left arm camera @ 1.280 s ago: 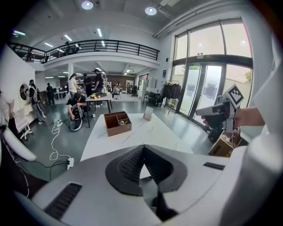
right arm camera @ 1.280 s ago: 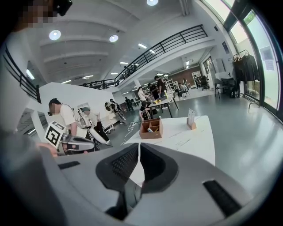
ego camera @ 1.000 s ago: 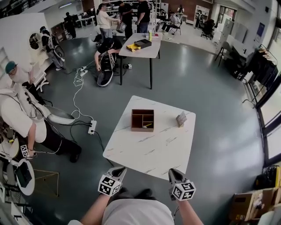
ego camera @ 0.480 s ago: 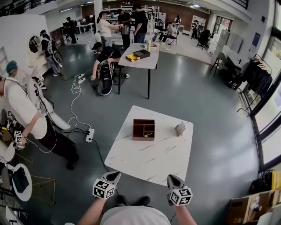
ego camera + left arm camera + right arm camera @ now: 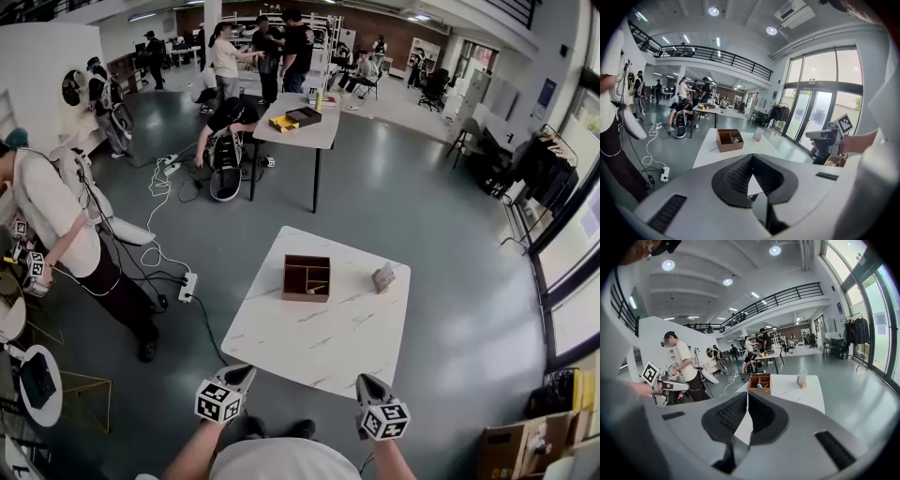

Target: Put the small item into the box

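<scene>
A brown wooden box (image 5: 307,278) with several compartments stands on the white marble table (image 5: 319,328). A small pale item (image 5: 317,288) lies in its near right compartment. Both grippers hover short of the table's near edge, well away from the box. My left gripper (image 5: 246,372) and my right gripper (image 5: 367,381) have their jaws together with nothing held. The left gripper view shows its jaw tips (image 5: 751,157) meeting, with the box (image 5: 730,139) far ahead. In the right gripper view the tips (image 5: 747,393) meet too, and the box (image 5: 760,382) is beyond.
A small card stand (image 5: 383,277) sits on the table right of the box. A person (image 5: 56,234) with cables and a power strip (image 5: 187,286) is on the floor at the left. A further table (image 5: 295,117) and several people are behind.
The view has pulled back a little and both grippers sit slightly lower in the picture. The person at the left has straightened and stepped further left. Box and item have not moved.
</scene>
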Demonstrator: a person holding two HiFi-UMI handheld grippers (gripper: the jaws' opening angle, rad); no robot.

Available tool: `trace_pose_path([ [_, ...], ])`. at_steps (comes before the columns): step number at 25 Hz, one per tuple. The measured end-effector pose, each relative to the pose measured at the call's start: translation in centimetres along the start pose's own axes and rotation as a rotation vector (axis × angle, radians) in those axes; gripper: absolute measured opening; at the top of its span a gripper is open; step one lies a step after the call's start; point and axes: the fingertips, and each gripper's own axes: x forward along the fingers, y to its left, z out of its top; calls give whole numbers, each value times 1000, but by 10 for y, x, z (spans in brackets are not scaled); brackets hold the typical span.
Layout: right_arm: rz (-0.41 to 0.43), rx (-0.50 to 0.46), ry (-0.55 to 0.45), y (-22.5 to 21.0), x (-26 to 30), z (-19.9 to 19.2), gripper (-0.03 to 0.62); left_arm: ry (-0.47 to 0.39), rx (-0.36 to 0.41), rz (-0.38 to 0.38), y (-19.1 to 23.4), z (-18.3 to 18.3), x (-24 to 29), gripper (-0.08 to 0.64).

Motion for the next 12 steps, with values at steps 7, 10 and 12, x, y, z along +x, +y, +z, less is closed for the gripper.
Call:
trace_pose_path([
  [7,-4,3,0,1,0,1,31,11,-6,-9,1,-3,4,14],
  [10,-8,7,-2,0,1,2,31,15,-3,-11,2,-2,5,14],
  [12,-9,9,0,0,3,2,31,18,-2,-12,4,-2,6,14],
])
